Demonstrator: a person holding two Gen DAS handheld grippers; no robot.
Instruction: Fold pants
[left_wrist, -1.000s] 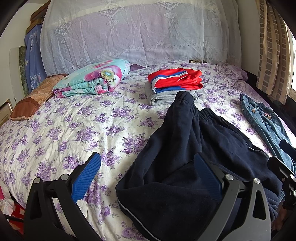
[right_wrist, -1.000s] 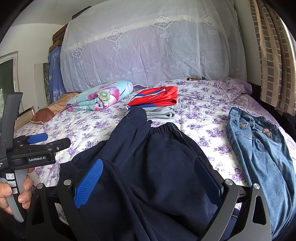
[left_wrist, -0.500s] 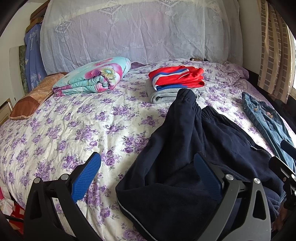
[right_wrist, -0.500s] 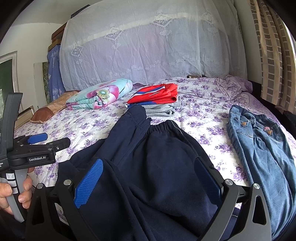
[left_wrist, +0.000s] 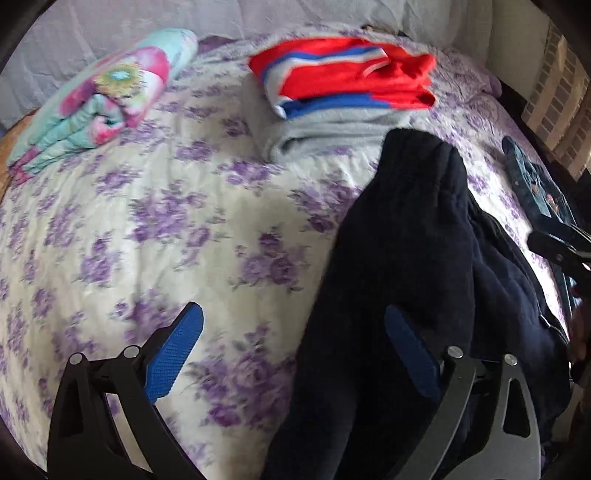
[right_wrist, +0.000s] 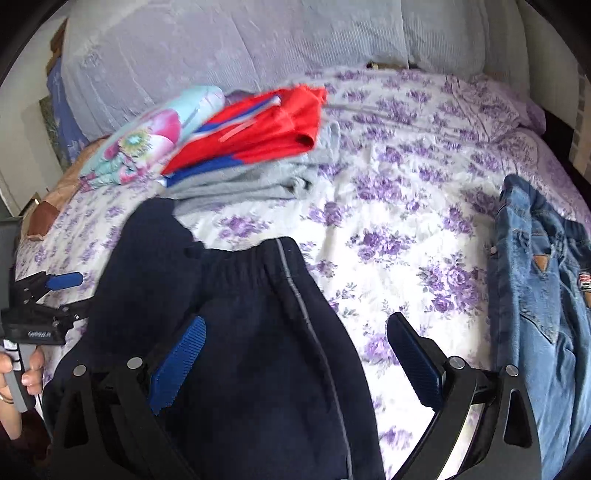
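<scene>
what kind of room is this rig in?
Most likely a home bedroom: a bed with a purple-flowered sheet, a folded floral quilt near its head, and stacked folded clothes beside the navy pants.

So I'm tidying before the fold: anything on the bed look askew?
Yes: the navy pants lie bunched and skewed, one end touching the folded stack. The jeans sit crumpled at the bed's edge.

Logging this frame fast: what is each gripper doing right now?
Left gripper: open, holding nothing, jaws spread above the navy pants.
Right gripper: open, holding nothing.
</scene>
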